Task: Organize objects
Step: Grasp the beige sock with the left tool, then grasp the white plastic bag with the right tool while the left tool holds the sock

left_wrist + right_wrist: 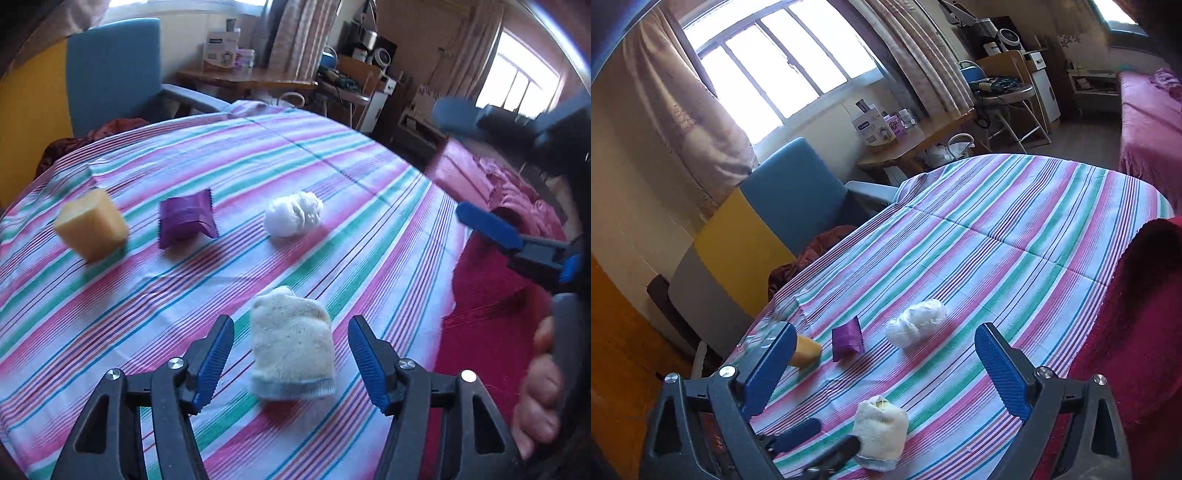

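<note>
On the striped cloth lie a yellow block (90, 228), a purple packet (187, 218) and a white wad (293, 213) in a row. A rolled cream sock (292, 342) lies nearer. My left gripper (291, 360) is open, its jaws on either side of the sock and apart from it. My right gripper (882, 365) is open and empty, held above the table; it shows at the right of the left wrist view (469, 162). The right wrist view shows the sock (881, 434), block (806, 350), packet (847, 338), wad (916, 322) and the left fingers (798, 437).
The striped table (332, 155) drops off at its right edge to a red blanket (491, 302). A blue chair (114, 74) stands behind the table at the left. A cluttered wooden desk (251, 79) and shelves are farther back.
</note>
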A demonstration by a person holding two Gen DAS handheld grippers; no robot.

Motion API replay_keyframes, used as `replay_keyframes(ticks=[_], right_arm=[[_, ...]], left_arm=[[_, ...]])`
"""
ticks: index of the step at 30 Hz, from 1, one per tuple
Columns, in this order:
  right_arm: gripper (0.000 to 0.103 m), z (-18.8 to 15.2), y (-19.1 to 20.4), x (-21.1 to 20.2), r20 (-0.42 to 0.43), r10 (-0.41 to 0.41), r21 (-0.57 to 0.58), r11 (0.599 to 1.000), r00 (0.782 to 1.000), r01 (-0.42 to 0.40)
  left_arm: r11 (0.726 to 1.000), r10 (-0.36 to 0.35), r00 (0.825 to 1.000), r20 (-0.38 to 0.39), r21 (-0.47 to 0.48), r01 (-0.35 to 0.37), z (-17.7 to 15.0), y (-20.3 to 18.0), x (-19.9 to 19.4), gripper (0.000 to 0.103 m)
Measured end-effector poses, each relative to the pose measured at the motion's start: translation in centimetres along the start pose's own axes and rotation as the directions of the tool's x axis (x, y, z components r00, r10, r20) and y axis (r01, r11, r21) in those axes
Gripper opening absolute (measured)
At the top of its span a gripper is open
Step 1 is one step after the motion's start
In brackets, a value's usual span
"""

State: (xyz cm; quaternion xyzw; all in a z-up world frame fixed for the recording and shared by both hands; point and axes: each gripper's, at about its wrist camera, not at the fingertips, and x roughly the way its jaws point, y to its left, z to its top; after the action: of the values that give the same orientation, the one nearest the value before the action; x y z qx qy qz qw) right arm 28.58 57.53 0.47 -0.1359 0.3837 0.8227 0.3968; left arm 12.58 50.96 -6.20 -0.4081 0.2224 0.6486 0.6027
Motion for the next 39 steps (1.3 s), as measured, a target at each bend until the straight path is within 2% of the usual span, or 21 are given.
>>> replay_keyframes(ticks=[3,4,5,8,13,17,19,21,22,25,28,35,39], right_arm=[[0.098,0.0,-0.1,0.1,-0.007,0.000,0.005,1.000,1.000,0.000],[0.098,0.1,-0.1,0.2,-0.007,0.001,0.006,1.000,1.000,-0.001],[0.098,0.1,-0.1,0.2,-0.007,0.000,0.006,1.000,1.000,0.000],[0.098,0.1,-0.2,0.3,-0.012,-0.001,0.004,1.000,1.000,0.001],[0.098,0.0,-0.1,0.5,-0.027,-0.013,0.002,1.000,1.000,0.013],[0.098,-0.1,0.0,0.8,-0.046,-0.034,0.003,0.999,0.998,0.034],[0.098,-0.2,0.1,1.0,-0.054,-0.048,-0.002,0.999,0.997,0.048],[0.098,-0.3,0.2,1.1,-0.063,-0.062,-0.008,0.998,0.996,0.062],[0.098,-0.3,0.2,1.2,-0.066,-0.070,-0.009,0.998,0.995,0.070],[0.098,-0.3,0.0,1.4,-0.079,-0.092,0.001,0.996,0.993,0.092],[0.098,-0.3,-0.7,1.6,-0.100,-0.104,0.040,0.993,0.990,0.109],[0.098,-0.4,-1.9,2.7,-0.176,-0.124,0.103,0.984,0.977,0.144],[0.098,-0.6,-1.1,3.4,-0.212,-0.154,0.045,0.985,0.965,0.167]], left_arm=[[1.000,0.019,0.998,-0.057,-0.018,-0.020,-0.3,0.2,2.5,0.060],[0.999,-0.025,0.998,-0.054,-0.047,0.023,-0.7,0.6,2.8,0.052],[0.997,-0.041,0.998,-0.043,-0.067,0.038,-1.0,0.8,2.6,0.052],[0.997,-0.020,1.000,0.006,-0.079,0.020,-2.3,1.4,0.8,0.050],[0.986,0.115,0.992,0.057,-0.130,-0.107,-5.4,4.8,-3.1,0.050],[0.954,0.254,0.963,0.084,-0.186,-0.236,-8.7,8.5,-6.6,0.050],[0.930,0.331,0.938,0.107,-0.208,-0.304,-10.3,9.7,-8.2,0.050],[0.907,0.382,0.917,0.116,-0.237,-0.348,-12.0,10.9,-9.3,0.050],[0.900,0.392,0.914,0.106,-0.252,-0.356,-12.7,11.7,-9.4,0.050],[0.905,0.372,0.917,0.145,-0.278,-0.323,-14.0,12.7,-9.4,0.051],[0.907,0.393,0.905,0.164,-0.233,-0.352,-14.2,12.4,-8.9,0.050],[0.915,0.343,0.930,0.128,-0.268,-0.301,-14.2,13.2,-7.9,0.050],[0.913,0.361,0.924,0.129,-0.254,-0.321,-14.4,12.5,-7.8,0.050]])
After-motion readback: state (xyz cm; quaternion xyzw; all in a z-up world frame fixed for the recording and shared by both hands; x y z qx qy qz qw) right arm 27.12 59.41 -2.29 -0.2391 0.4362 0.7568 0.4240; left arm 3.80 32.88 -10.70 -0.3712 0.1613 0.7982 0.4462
